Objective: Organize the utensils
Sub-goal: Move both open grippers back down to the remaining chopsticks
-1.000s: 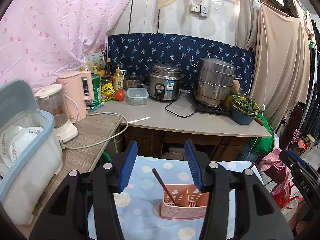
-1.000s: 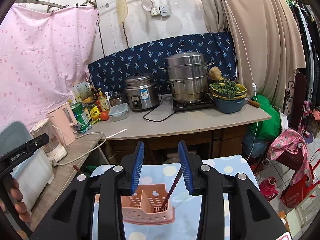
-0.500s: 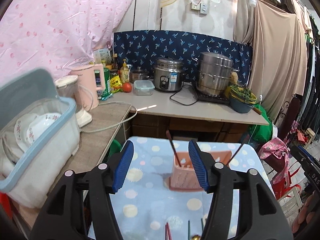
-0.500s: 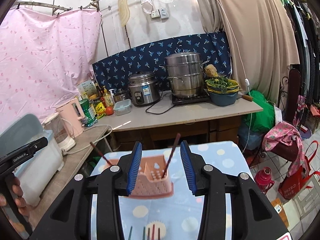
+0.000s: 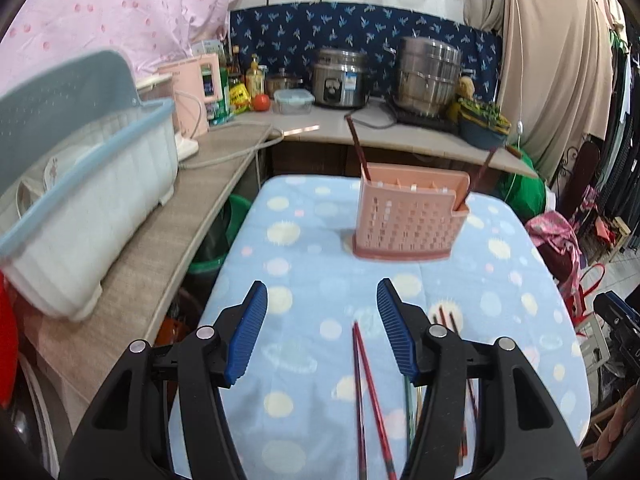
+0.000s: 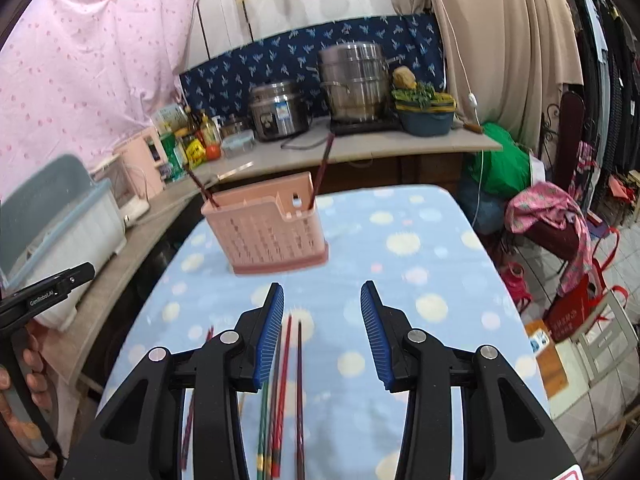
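Surface: a table under a pale blue cloth with dots (image 5: 304,264), with chopsticks lying loose at its near end and a caddy farther back.
Caddy: the pink perforated utensil holder (image 5: 408,220) stands upright near the far middle of the cloth; one dark red chopstick (image 5: 357,148) leans out of its left end and another (image 5: 480,176) out of its right end.
Loose chopsticks, left view: a red pair (image 5: 366,392) lies flat and lengthwise on the cloth between the pads of the left claw (image 5: 320,330); more sticks are half hidden under its right arm.
Loose chopsticks, right view: a bundle of red, green and dark chopsticks (image 6: 286,384) lies side by side just inside the left pad of the right claw (image 6: 322,334).
Left claw: jaws parted about halfway, empty, pads clear of the sticks.
Right claw: jaws parted rather less, also empty; whether it touches the cloth I cannot tell.
Handling: the sticks look light, stiff, thin and smooth, so likely to roll or slip and to pivot if pinched near a tip.
Where to grip: probably across the middle or upper third of one stick, pads square to it.
Risk: catching the cloth, or two sticks at once.
Progress: early; most sticks are not yet in the caddy.
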A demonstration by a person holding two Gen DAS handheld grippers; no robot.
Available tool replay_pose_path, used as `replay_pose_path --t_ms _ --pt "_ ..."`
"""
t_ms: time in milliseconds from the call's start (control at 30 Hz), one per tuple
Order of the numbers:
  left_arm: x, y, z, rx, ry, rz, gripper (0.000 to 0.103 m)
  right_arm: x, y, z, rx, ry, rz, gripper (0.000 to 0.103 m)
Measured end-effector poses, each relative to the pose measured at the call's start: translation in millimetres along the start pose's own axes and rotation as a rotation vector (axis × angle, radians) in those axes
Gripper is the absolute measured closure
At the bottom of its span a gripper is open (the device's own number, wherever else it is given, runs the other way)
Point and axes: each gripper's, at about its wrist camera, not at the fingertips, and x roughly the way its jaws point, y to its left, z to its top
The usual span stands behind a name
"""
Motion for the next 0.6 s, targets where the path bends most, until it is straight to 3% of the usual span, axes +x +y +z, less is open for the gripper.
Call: replay_pose_path --t_ms 400,600 --pt "4.8 0.0 -83.9 0.003 0.128 -0.017 0.049 0.7 1.0 -70.1 -0.002 0.129 -0.003 0.063" --pt "9.0 -4.2 -111.0 0.009 0.171 -0.021 0.046 12.0 6.9 -103.6 -0.006 0.199 0.002 0.063"
